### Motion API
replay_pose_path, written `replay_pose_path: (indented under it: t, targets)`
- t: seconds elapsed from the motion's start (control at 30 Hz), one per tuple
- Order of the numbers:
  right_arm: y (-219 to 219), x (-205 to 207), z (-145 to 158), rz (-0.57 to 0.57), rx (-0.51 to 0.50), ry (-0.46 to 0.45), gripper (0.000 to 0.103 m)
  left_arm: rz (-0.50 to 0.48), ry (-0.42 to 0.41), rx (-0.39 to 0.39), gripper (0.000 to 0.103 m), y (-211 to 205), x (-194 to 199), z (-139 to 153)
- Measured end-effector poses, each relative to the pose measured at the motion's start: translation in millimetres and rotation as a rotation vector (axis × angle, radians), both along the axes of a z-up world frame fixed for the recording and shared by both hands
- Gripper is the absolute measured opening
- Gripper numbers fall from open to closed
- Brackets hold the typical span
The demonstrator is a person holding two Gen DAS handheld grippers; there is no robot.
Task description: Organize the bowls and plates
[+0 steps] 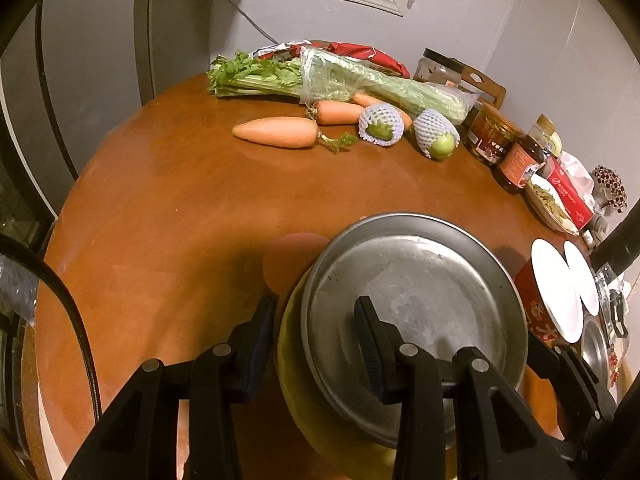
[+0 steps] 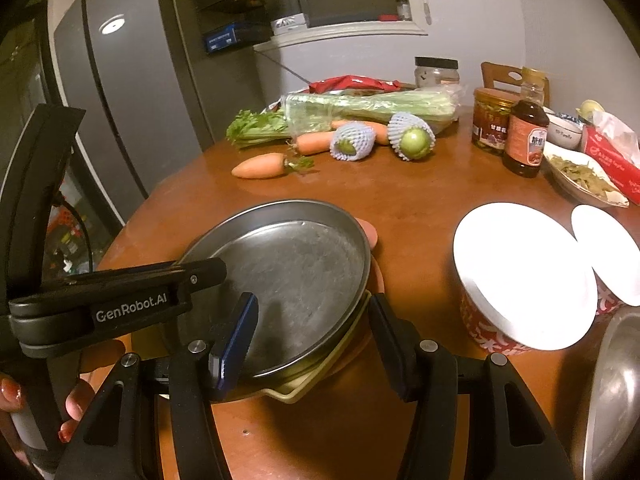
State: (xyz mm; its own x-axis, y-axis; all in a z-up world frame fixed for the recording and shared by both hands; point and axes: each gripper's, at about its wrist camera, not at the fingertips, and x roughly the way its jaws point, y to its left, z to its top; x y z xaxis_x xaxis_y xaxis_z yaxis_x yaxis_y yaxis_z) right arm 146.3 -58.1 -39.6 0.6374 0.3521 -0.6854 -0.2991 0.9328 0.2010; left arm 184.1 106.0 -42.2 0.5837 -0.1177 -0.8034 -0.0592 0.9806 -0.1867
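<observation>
A round steel plate (image 1: 416, 300) (image 2: 292, 276) lies on top of a yellowish dish (image 1: 304, 392) (image 2: 320, 380), which rests on an orange plate (image 1: 292, 260) (image 2: 370, 232). My left gripper (image 1: 316, 340) is open, its jaws straddling the near-left rim of the stack. My right gripper (image 2: 316, 344) is open, its jaws either side of the stack's near edge; the left gripper body (image 2: 120, 300) shows beside it. Two red patterned bowls with white insides (image 2: 520, 276) (image 2: 608, 252) (image 1: 556, 288) stand to the right.
On the round brown table (image 2: 420, 196): celery (image 2: 340, 112), carrots (image 2: 260, 166), two netted green fruits (image 2: 414, 138), jars and a sauce bottle (image 2: 524, 140), a dish of greens (image 2: 584, 178), a steel bowl (image 2: 616, 392) at near right. A fridge (image 2: 120, 80) stands left.
</observation>
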Motion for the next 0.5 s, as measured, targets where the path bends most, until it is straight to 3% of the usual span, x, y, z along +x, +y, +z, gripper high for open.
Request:
replay_pose_path:
  t: [0.5]
  targets:
    - [-1,3,-1,-0.001,-0.001,0.0,0.059,0.056,-0.074,0.03,0.041,6,-14,16]
